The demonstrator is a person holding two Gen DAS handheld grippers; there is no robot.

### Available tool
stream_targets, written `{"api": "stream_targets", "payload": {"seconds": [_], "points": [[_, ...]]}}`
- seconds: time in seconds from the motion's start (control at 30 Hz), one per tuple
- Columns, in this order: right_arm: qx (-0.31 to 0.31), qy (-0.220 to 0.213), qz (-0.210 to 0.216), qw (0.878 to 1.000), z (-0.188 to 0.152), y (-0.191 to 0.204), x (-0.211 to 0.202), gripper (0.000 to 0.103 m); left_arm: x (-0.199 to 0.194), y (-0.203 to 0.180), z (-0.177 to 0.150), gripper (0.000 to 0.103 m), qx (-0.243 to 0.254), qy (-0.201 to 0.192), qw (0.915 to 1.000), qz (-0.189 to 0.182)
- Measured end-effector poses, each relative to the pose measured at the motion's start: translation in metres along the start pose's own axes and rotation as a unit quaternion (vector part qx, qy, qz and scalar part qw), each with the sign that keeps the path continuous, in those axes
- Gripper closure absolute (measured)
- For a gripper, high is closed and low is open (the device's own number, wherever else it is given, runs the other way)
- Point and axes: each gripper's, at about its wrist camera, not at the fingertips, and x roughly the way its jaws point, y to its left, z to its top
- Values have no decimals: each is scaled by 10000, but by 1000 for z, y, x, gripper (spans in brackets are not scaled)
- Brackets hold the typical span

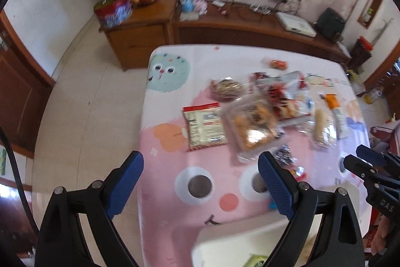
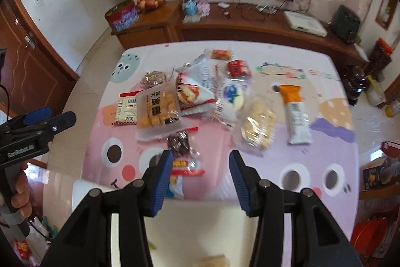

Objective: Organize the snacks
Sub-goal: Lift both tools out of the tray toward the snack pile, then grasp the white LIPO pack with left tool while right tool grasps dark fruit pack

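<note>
Left wrist view: the left hand-held gripper (image 1: 201, 165) hangs with blue pads spread wide and nothing between them, above the cartoon-printed pink tabletop (image 1: 170, 101). The pile of wrapped snack packets (image 1: 252, 114) lies mid-tabletop, beyond the fingertips.

Right wrist view: the right hand-held gripper (image 2: 201, 163) is partly spread, empty, over a white tray (image 2: 200, 224); a dark chocolate-coloured packet (image 2: 180, 143) lies just ahead.

left gripper (image 2: 37, 139) body, left edge: "GenRobot.AI" | right gripper (image 1: 382, 202) body, right edge: "DAS" | cream snack packet (image 2: 127, 108): "uno" | other pack print too blurred to read
</note>
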Motion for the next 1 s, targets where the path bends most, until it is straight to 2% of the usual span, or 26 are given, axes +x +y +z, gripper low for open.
{"api": "stream_targets", "payload": {"seconds": [0.13,0.27,0.5,0.6,0.8,1.0], "points": [[-86,413,163,9990,18,11,46,56,47,15,14,11,-185,429,9988,113],[-148,919,214,9954,21,22,92,56,88,25,19,11,-254,817,9962,145],[-152,1669,175,9857,15,36,151,55,127,31,25,11,-412,1117,9925,267],[-270,1676,42,9855,16,42,158,53,136,28,28,11,-444,1166,9920,209],[-482,1661,-56,9849,13,44,161,61,152,11,31,11,-293,1280,9912,162],[-52,1584,-190,9872,12,7,155,63,170,4,36,11,-289,1372,9900,174]]}}
